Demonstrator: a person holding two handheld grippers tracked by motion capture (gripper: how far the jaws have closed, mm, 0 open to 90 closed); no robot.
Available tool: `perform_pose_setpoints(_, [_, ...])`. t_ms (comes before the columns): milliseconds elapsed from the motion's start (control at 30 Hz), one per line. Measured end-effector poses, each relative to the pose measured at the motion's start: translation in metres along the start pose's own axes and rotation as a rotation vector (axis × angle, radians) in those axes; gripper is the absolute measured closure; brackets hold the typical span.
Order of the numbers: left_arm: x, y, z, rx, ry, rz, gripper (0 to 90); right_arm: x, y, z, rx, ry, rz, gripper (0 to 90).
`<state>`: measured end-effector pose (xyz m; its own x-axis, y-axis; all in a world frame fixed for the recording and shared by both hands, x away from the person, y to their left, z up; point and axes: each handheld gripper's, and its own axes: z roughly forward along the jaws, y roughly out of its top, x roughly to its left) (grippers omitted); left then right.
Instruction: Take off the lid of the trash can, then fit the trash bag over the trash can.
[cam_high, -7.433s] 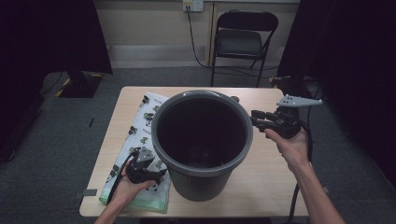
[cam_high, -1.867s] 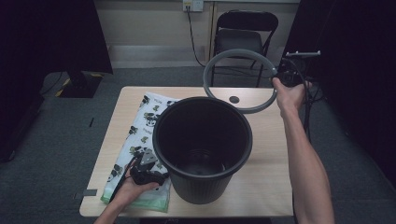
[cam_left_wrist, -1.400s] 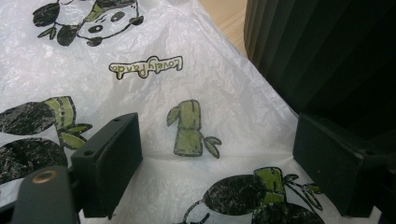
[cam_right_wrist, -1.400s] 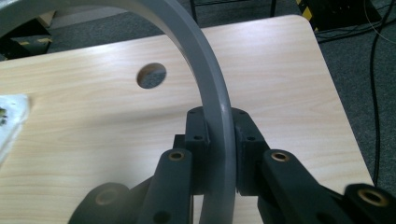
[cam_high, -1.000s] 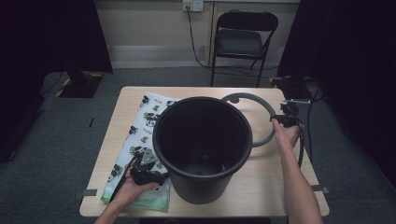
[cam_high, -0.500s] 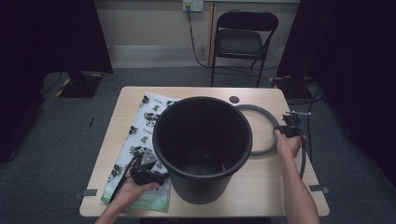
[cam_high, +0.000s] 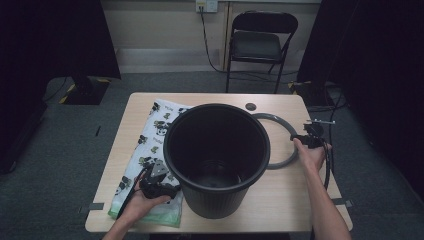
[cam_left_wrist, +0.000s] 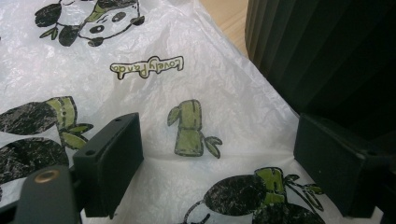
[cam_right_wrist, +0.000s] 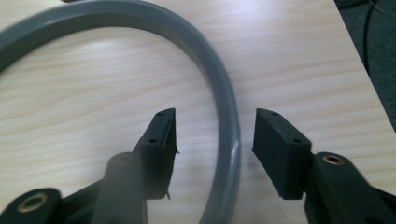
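Note:
A big black bucket (cam_high: 216, 150) stands upright in the middle of the wooden table (cam_high: 295, 200). A grey ring (cam_high: 286, 149) lies flat on the table to its right, its left part hidden behind the bucket. My right gripper (cam_high: 306, 140) is open at the ring's right side. In the right gripper view the ring's band (cam_right_wrist: 219, 88) runs between its spread jaws (cam_right_wrist: 215, 121), untouched by either. My left gripper (cam_high: 167, 186) rests open on a panda-print plastic bag (cam_high: 150, 135) left of the bucket. The bag (cam_left_wrist: 140, 70) lies under its jaws (cam_left_wrist: 217, 135), with the bucket wall (cam_left_wrist: 327, 56) close by.
A folding chair (cam_high: 260, 42) stands behind the table. A small dark round mark (cam_high: 251, 106) sits near the far edge. The right gripper's cable (cam_high: 327, 165) hangs off the right table edge. Bare wood shows in front of the ring.
The right gripper carried the grey ring from up in the air behind the bucket down onto the table at the bucket's right. The left gripper has stayed on the bag.

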<state>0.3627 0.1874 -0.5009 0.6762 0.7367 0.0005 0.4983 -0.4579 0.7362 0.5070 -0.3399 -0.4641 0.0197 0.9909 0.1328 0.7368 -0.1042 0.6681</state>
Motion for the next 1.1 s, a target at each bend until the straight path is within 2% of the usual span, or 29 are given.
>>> perform_pose_setpoints(100, [0.000,0.000,0.000,-0.002,-0.002,-0.004,14.9,0.007,-0.005,-0.016,-0.048,0.030,-0.054,46.0])
perform_pose_setpoints(167, [0.000,0.000,0.000,-0.003,-0.002,-0.004,14.9,0.015,-0.012,-0.029,-0.075,0.049,-0.107,44.4])
perform_pose_setpoints(233, [0.000,0.000,0.000,-0.002,-0.003,-0.004,15.0,0.027,-0.021,-0.042,-0.087,0.077,-0.171,42.8])
perform_pose_setpoints(300, [0.000,0.000,0.000,0.000,-0.004,-0.002,15.1,0.036,-0.030,-0.051,-0.091,0.123,-0.204,41.0])
perform_pose_setpoints(367, [0.000,0.001,-0.002,0.010,-0.001,-0.007,17.1,0.047,-0.043,-0.061,-0.102,0.151,-0.257,40.1])
perform_pose_setpoints(400, [0.001,0.001,-0.003,0.012,-0.003,-0.004,19.2,0.054,-0.053,-0.065,-0.095,0.179,-0.290,38.8])
perform_pose_setpoints(433, [0.002,0.001,-0.004,0.015,-0.003,-0.014,21.7,0.056,-0.058,-0.067,-0.088,0.194,-0.302,38.8])
perform_pose_setpoints(467, [0.004,0.002,-0.006,0.014,-0.023,-0.018,25.9,0.060,-0.065,-0.069,-0.070,0.203,-0.309,38.9])
perform_pose_setpoints(500, [0.006,0.003,-0.008,0.027,-0.027,0.001,25.8,0.063,-0.073,-0.071,-0.037,0.228,-0.305,38.6])
perform_pose_setpoints(567, [0.010,0.006,-0.014,0.032,-0.015,-0.005,27.2,0.067,-0.084,-0.072,-0.015,0.248,-0.305,37.5])
perform_pose_setpoints(667, [0.021,0.006,-0.023,-0.013,0.008,-0.016,26.5,0.075,-0.100,-0.073,0.007,0.281,-0.374,35.5])
perform_pose_setpoints(700, [0.025,0.005,-0.025,-0.028,0.016,-0.009,25.7,0.078,-0.104,-0.072,0.013,0.287,-0.397,34.6])
perform_pose_setpoints(767, [0.033,0.003,-0.025,-0.036,0.045,-0.014,26.4,0.082,-0.111,-0.069,0.019,0.290,-0.435,33.0])
perform_pose_setpoints(800, [0.039,0.001,-0.025,-0.037,0.045,-0.024,26.3,0.084,-0.114,-0.067,0.025,0.294,-0.447,32.9])
perform_pose_setpoints(867, [0.048,-0.003,-0.022,-0.014,0.054,-0.050,26.3,0.088,-0.118,-0.067,0.013,0.264,-0.469,33.0])
perform_pose_setpoints(900, [0.051,-0.005,-0.020,0.003,0.052,-0.052,26.3,0.088,-0.119,-0.066,0.008,0.269,-0.476,32.6])
perform_pose_setpoints(933, [0.051,-0.007,-0.018,0.021,0.062,-0.058,26.4,0.089,-0.121,-0.065,0.014,0.263,-0.481,31.0])
perform_pose_setpoints(967, [0.052,-0.007,-0.017,0.038,0.067,-0.044,27.1,0.090,-0.123,-0.064,0.024,0.252,-0.491,29.2])
perform_pose_setpoints(1100, [0.049,-0.008,-0.015,0.025,0.043,-0.044,27.2,0.087,-0.123,-0.060,0.022,0.250,-0.470,26.5])
